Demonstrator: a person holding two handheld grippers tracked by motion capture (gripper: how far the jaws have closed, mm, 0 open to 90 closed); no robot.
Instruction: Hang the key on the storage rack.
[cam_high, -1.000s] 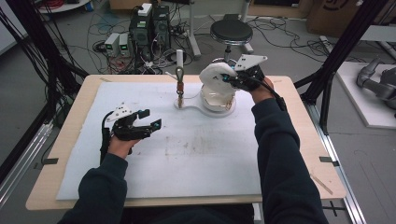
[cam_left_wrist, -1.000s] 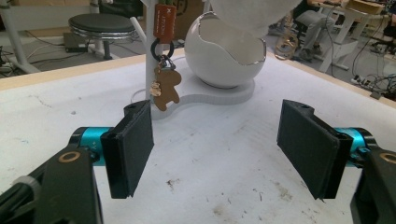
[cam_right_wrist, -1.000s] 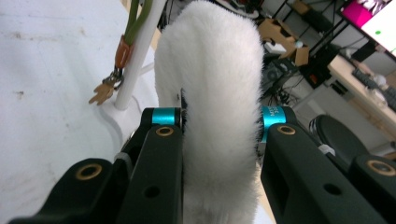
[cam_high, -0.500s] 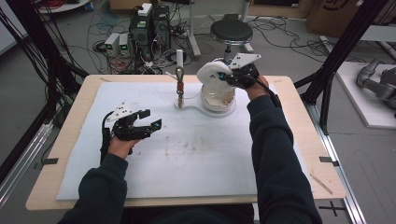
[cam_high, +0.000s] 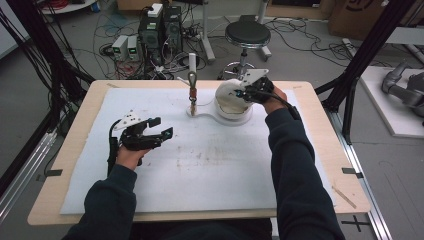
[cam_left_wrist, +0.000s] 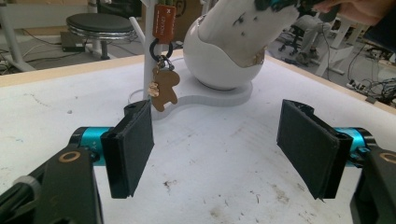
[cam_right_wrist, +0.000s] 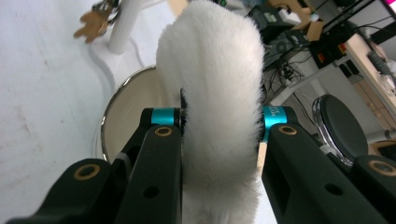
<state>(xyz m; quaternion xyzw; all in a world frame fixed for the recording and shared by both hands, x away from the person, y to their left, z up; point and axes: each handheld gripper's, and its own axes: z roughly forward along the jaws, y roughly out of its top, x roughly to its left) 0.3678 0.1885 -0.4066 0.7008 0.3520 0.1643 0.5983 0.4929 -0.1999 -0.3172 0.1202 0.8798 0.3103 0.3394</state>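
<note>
Sleeves come in at the near edge of the table, and from where I stand the left gripper comes first: it hovers low over the white mat with its jaws spread wide and nothing between them. Its own camera looks across a bare, scuffed stretch of mat toward the stand.

Beyond it rises a thin white post on a flat white base, with a keyring and a small brown gingerbread-shaped charm hanging from it. Just beside the post, on the same base, sits a round white bowl.

Farthest off, the right gripper is over that bowl, pinching a white furry piece. The fur bulges out on both sides of the pads, so the grip looks firm. The piece is partly inside the bowl's opening, tilted, with its upper end held above the rim.

My judgement: the work concerns the furry piece and the bowl, and it is midway. Whether the piece is going in or coming out I cannot tell. Either way it is neither seated nor free, and the hanging charm is untouched
</note>
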